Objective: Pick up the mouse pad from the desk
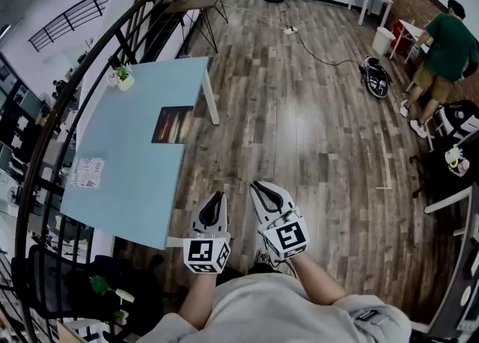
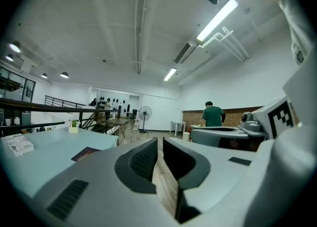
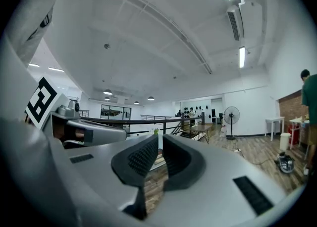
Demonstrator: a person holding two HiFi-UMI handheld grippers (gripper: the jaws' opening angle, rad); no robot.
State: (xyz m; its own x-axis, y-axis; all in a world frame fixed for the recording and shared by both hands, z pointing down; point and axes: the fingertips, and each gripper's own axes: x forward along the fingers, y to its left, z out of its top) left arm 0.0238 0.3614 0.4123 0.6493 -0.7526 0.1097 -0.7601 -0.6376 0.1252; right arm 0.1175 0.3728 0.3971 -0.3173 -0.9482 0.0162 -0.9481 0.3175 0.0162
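The mouse pad [image 1: 173, 125], a dark rectangle with an orange picture, lies flat near the right edge of the light blue desk [image 1: 131, 184]. In the left gripper view the mouse pad [image 2: 85, 153] shows low on the desk, left of the jaws. Both grippers hover over the wooden floor at the desk's near corner, well short of the pad. My left gripper [image 1: 218, 198] [image 2: 159, 142] stands slightly open with only floor in its narrow gap. My right gripper [image 1: 257, 186] [image 3: 160, 140] is beside it, likewise a little open and empty.
A printed white card [image 1: 90, 171] and a small potted plant [image 1: 123, 78] also sit on the desk. A dark railing [image 1: 71, 120] curves along its far side. A person in a green shirt [image 1: 447, 42] stands far right, and a cable [image 1: 322, 57] crosses the floor.
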